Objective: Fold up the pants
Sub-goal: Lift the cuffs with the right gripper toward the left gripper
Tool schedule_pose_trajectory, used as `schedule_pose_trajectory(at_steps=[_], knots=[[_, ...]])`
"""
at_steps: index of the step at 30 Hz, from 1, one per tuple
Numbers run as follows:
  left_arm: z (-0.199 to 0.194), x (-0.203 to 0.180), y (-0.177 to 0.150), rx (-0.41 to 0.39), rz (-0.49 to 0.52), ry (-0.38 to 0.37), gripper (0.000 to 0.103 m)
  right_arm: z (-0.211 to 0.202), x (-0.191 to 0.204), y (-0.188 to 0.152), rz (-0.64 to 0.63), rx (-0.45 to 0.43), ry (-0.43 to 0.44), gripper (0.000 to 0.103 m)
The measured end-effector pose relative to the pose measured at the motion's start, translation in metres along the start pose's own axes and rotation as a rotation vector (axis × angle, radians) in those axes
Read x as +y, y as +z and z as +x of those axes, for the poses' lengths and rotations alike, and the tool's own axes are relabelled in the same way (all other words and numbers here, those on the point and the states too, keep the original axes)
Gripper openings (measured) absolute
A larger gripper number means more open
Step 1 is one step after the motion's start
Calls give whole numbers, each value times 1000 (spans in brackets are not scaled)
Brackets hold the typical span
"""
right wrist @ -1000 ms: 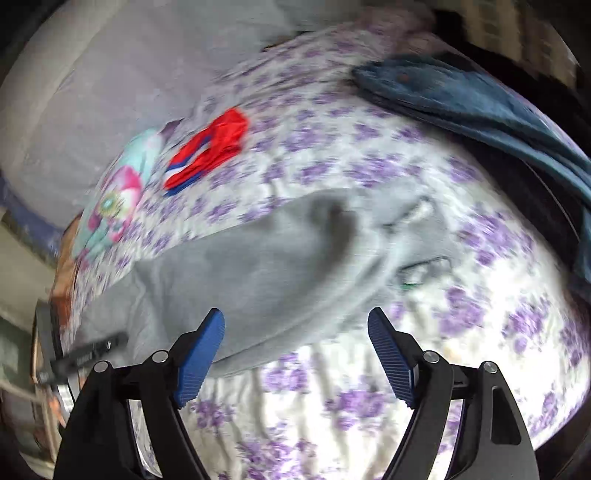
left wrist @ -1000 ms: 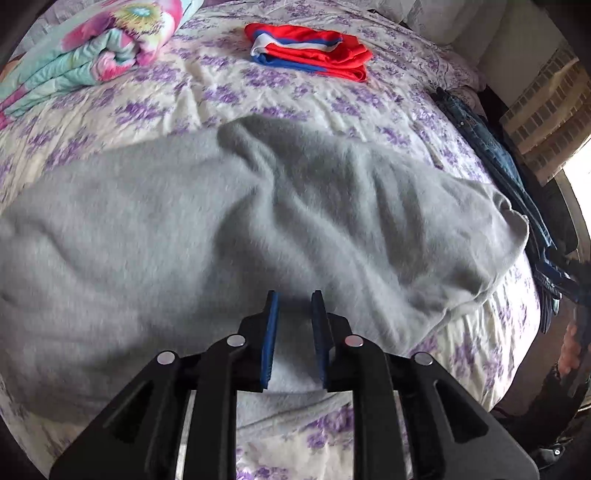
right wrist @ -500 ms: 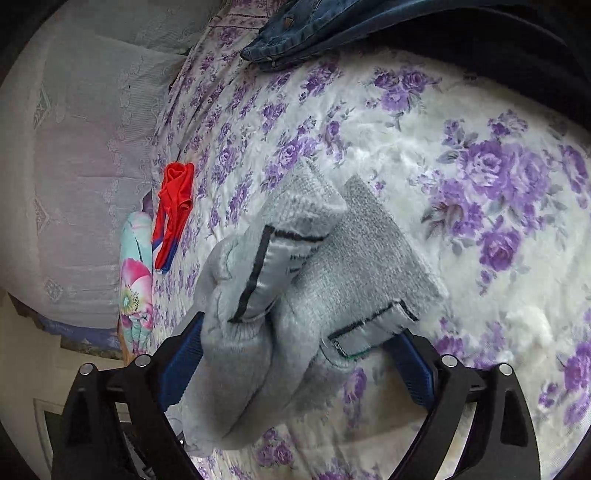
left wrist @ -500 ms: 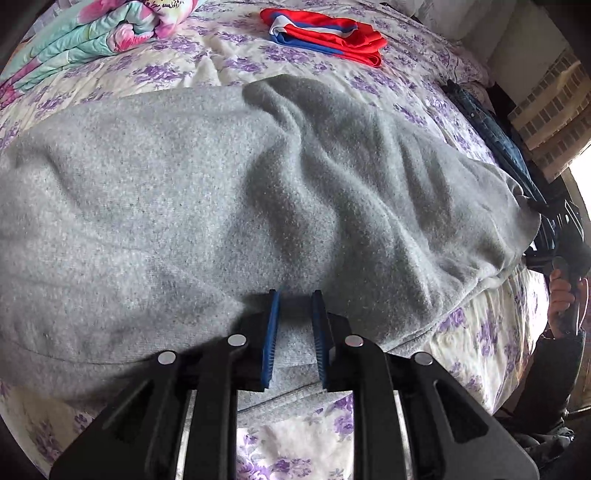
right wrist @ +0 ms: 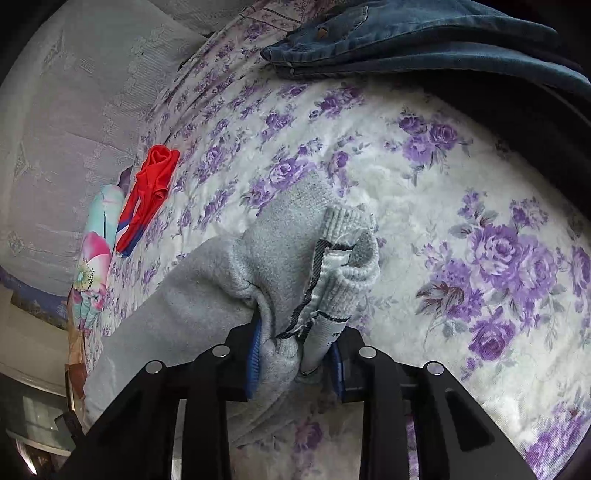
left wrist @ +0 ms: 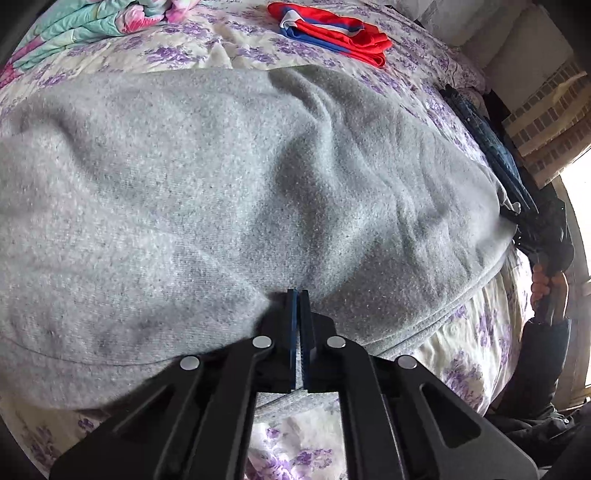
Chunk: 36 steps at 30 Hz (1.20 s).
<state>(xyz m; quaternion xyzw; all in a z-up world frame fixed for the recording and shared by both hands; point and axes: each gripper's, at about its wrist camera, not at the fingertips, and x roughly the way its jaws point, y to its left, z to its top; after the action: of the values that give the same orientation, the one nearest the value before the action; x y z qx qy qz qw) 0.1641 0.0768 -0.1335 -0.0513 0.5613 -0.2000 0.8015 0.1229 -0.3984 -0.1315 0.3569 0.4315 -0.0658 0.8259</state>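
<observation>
The grey fleece pants (left wrist: 229, 192) lie spread and wrinkled across the floral bedsheet (left wrist: 465, 354). My left gripper (left wrist: 299, 295) is shut, its blue pads pinching a fold of the grey fabric near the near edge. In the right wrist view my right gripper (right wrist: 295, 332) is shut on the bunched ribbed waistband end of the pants (right wrist: 332, 266), where a dark drawstring shows. The rest of the pants trail off to the left in that view (right wrist: 177, 317).
A folded red, white and blue garment (left wrist: 332, 33) and a folded floral blanket (left wrist: 74, 29) lie at the far side of the bed. Blue jeans (right wrist: 406, 40) lie along the bed's right edge. A brick wall (left wrist: 546, 118) stands beyond.
My left gripper's jaws closed fully onto the grey fabric. My right gripper came down over the waistband end and closed on it.
</observation>
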Motion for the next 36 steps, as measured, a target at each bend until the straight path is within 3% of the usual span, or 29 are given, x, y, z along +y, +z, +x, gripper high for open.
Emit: schedule_pose_trajectory(at_steps=[2, 6, 8, 14, 17, 19, 21, 25, 29, 33, 36], knots=[[-7, -14, 2, -3, 24, 25, 3, 1, 3, -1, -36, -12, -10, 30], [-34, -71, 20, -65, 96, -69, 7, -1, 12, -9, -143, -70, -37, 34], [-36, -107, 36, -80, 125, -75, 18, -2, 18, -16, -230, -113, -66, 36], [32, -223, 78, 6, 226, -94, 17, -4, 15, -18, -244, -139, -45, 37], [72, -258, 81, 1, 258, -45, 12, -4, 9, -16, -226, -138, -2, 38], [98, -263, 80, 29, 243, -28, 12, -4, 8, -16, -226, -138, 10, 38], [112, -260, 78, 8, 248, -10, 12, -3, 8, -16, -231, -137, 18, 39], [111, -265, 75, -20, 285, 19, 12, -3, 8, -17, -234, -138, 19, 39], [109, -262, 73, -33, 275, -1, 12, -3, 8, -16, -236, -137, 15, 39], [93, -255, 59, -18, 269, -48, 12, -9, 20, -13, -223, -100, -55, 37], [69, -237, 41, 58, 235, -184, 12, -21, 40, -9, -227, -88, -131, 33]])
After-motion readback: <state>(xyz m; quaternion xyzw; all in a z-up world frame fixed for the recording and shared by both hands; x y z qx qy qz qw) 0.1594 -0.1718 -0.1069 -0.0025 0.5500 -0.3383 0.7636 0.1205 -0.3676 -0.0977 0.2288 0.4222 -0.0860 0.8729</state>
